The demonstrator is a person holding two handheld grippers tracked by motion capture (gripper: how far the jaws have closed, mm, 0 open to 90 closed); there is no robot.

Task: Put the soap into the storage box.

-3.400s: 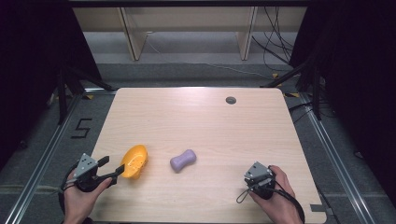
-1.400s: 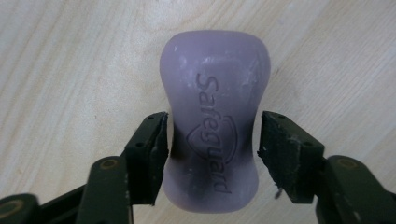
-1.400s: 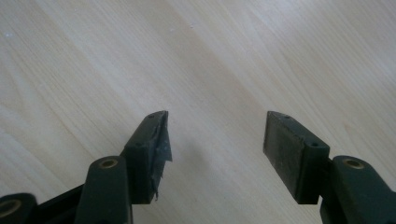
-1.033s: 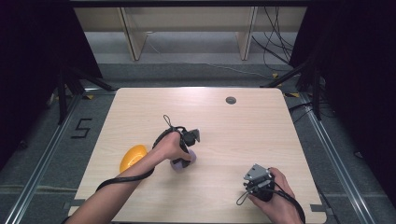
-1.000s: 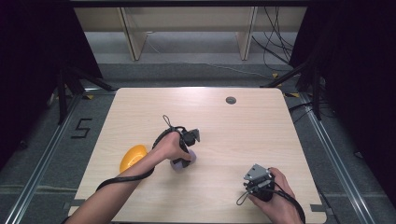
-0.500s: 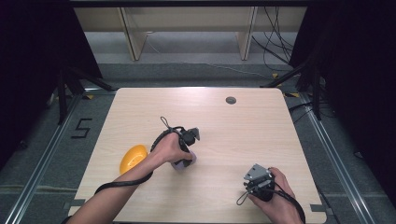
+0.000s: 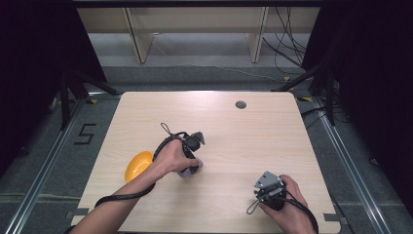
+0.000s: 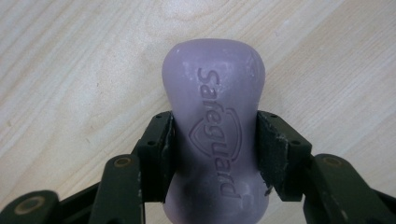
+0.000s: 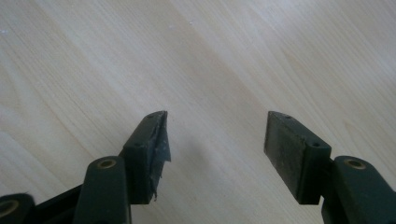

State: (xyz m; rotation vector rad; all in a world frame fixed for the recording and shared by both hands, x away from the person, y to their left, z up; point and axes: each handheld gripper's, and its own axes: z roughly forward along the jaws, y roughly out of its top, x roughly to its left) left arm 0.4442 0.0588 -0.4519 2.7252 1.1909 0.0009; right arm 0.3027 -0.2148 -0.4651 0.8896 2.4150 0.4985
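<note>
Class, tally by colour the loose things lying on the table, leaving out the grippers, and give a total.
Purple: 1, the Safeguard soap bar, with the left gripper shut on its waist.
Orange: 1, the orange dish, beside the left forearm.
Total: 2

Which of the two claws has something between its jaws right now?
The left claw: its pads press the waist of the purple waisted soap bar. The right claw stands open over bare wooden table.
</note>
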